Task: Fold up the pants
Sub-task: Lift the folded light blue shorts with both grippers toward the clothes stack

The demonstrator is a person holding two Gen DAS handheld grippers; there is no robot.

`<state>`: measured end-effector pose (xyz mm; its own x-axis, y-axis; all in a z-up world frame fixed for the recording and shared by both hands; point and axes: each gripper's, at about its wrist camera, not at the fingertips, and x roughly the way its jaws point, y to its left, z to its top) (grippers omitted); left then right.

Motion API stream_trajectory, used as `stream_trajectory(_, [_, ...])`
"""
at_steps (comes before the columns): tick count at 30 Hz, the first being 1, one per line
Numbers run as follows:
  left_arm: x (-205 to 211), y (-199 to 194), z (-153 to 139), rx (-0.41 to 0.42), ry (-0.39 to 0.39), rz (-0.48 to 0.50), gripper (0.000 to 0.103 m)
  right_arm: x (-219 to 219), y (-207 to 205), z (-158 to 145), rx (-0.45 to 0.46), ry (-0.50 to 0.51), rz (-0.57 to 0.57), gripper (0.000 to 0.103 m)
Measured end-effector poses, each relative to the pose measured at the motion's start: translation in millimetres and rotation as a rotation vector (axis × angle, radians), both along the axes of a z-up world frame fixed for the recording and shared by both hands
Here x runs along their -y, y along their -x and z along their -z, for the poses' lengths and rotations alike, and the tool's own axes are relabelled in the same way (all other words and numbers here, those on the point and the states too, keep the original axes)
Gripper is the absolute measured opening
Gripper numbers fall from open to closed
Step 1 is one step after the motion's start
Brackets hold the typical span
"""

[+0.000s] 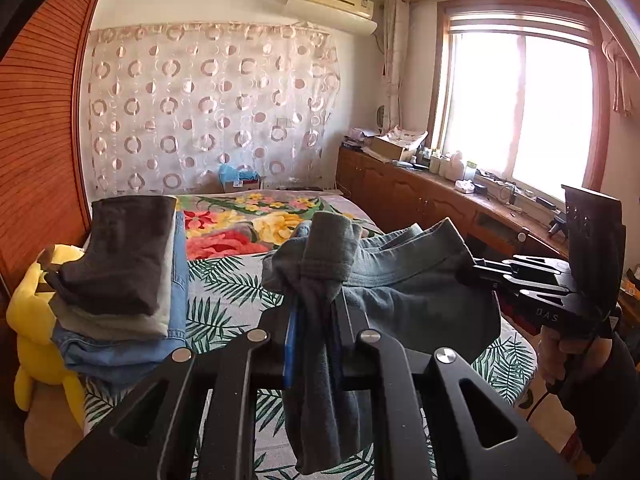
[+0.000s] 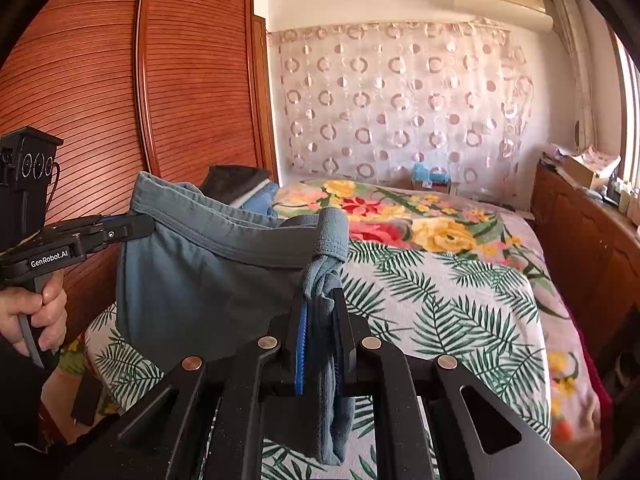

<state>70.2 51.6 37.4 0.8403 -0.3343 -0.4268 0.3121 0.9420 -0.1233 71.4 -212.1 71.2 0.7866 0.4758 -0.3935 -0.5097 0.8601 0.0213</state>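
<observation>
Left wrist view has the grey-blue cotton pants hanging in the air over the bed, stretched by the waistband between both tools. Left gripper is clamped on one bunched corner of the waistband, and the right gripper pinches the other corner. My guess is they're held up like this so the legs drop straight before laying them flat. Off to the side sits a stack of already folded clothes, dark ones over blue denim, next to a yellow plush toy.
</observation>
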Motion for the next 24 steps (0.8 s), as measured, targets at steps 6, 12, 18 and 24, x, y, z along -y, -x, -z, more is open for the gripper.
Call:
stream_trajectory(6, [-10.3, -0.7, -3.0, 0.018, -0.001, -0.023, 0.015, -7.1, -6.0, -5.8, 0.031, 0.01, -0.015, 0.01])
stream_trajectory(12, [-30.7, -8.4, 0.1, 0.02, -0.003, -0.071, 0.015, -24.9, -27.0, -11.7, 0.052, 0.028, -0.043, 0.01])
stream_trajectory(18, [-53.6, -23.5, 0.8, 0.015, -0.007, -0.129, 0.015, -52.4, -60.6, -16.0, 0.065, 0.052, -0.098, 0.011])
stream_trajectory(24, [-72.8, -39.5, -2.8, 0.022, -0.021, -0.172, 0.015, -73.7, -102.3, -22.1, 0.075, 0.073, -0.138, 0.01])
